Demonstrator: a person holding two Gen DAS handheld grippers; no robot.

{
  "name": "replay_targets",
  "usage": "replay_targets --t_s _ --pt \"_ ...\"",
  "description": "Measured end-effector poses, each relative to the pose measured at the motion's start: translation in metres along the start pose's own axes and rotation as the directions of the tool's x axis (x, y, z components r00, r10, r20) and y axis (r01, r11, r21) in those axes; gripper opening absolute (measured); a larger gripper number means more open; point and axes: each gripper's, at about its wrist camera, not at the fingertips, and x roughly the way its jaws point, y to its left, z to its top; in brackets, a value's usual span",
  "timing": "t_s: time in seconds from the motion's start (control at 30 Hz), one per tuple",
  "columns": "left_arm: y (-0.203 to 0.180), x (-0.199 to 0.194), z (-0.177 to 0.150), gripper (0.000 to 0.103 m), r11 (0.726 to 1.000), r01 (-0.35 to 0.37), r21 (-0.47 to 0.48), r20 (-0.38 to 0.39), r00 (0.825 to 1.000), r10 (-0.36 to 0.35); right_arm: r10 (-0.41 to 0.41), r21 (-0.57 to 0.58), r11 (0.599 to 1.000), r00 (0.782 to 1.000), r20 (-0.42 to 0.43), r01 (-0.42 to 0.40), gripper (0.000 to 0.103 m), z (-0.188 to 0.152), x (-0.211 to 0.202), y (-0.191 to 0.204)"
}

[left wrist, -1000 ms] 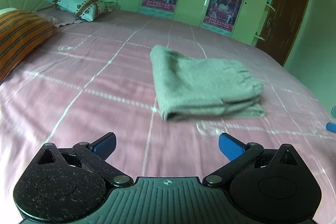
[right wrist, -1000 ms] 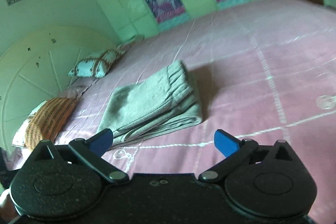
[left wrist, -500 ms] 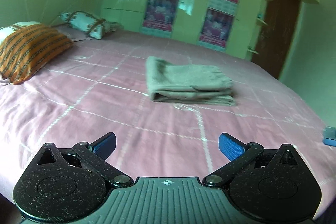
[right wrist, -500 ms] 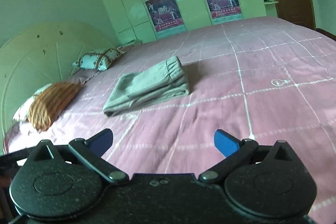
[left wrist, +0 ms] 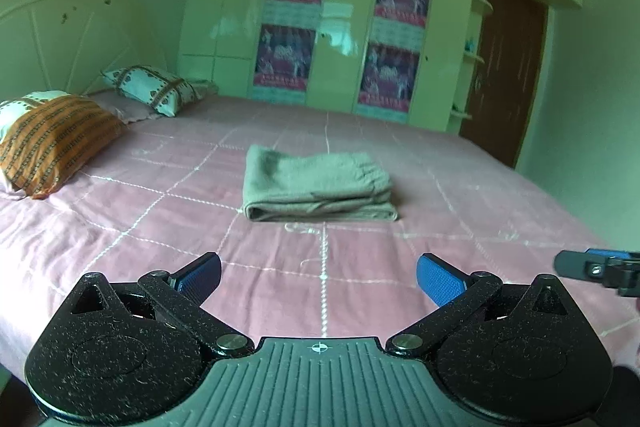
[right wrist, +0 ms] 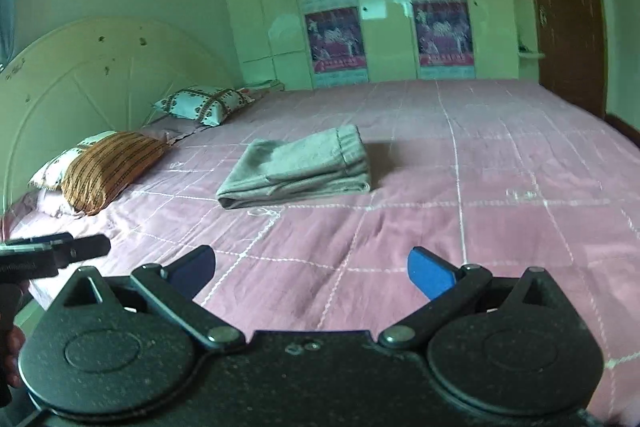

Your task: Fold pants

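Grey pants [left wrist: 316, 187] lie folded in a neat rectangular stack in the middle of the pink bed; they also show in the right wrist view [right wrist: 298, 167]. My left gripper [left wrist: 319, 277] is open and empty, well back from the pants near the bed's front edge. My right gripper [right wrist: 312, 269] is open and empty too, also well back. The right gripper's tip shows at the right edge of the left wrist view [left wrist: 592, 267], and the left gripper shows at the left edge of the right wrist view [right wrist: 56, 251].
The pink checked bedspread [left wrist: 160, 211] covers the bed. An orange striped pillow [left wrist: 56, 143] and a patterned pillow [left wrist: 156, 91] lie by the headboard [right wrist: 92, 79] at left. Wardrobes with posters [left wrist: 384, 39] and a brown door [left wrist: 504, 67] stand beyond the bed.
Both grippers have pulled back and away from the folded pants, which now look smaller and farther off. The pants have not moved. Both grippers stay open.
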Motion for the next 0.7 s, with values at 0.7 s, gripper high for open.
replay_targets --t_s 0.7 --pt "-0.008 -0.037 0.002 0.103 1.0 0.017 0.019 0.044 0.999 -0.017 0.01 -0.022 1.0 0.996 0.088 -0.008 0.097 0.006 -0.045 0.031"
